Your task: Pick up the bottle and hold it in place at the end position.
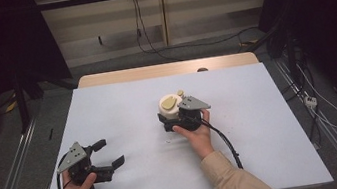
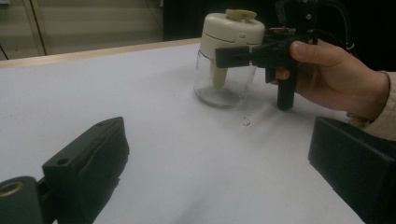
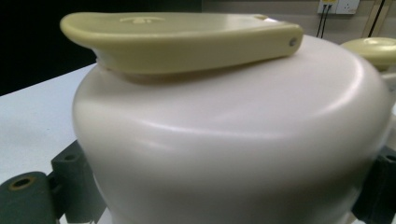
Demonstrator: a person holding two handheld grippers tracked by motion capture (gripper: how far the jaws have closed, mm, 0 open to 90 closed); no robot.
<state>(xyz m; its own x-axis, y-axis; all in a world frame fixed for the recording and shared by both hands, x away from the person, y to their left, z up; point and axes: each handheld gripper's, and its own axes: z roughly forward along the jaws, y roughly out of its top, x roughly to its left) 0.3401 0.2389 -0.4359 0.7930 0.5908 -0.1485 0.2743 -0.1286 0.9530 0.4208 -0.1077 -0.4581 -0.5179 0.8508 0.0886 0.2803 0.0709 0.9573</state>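
A clear glass jar with a cream domed lid and a yellow-green lever on top stands upright at the middle of the white table. My right gripper is shut on the lid, one black jaw on each side, and a hand holds it from the near side. In the left gripper view one of its fingers crosses the lid above the glass body. My left gripper rests near the front left corner, open and holding nothing, jaws pointed toward the jar.
A wooden table edge shows beyond the white surface. Cables trail over the floor on the right, and metal rails run along both sides. A dark speck lies on the table near the jar.
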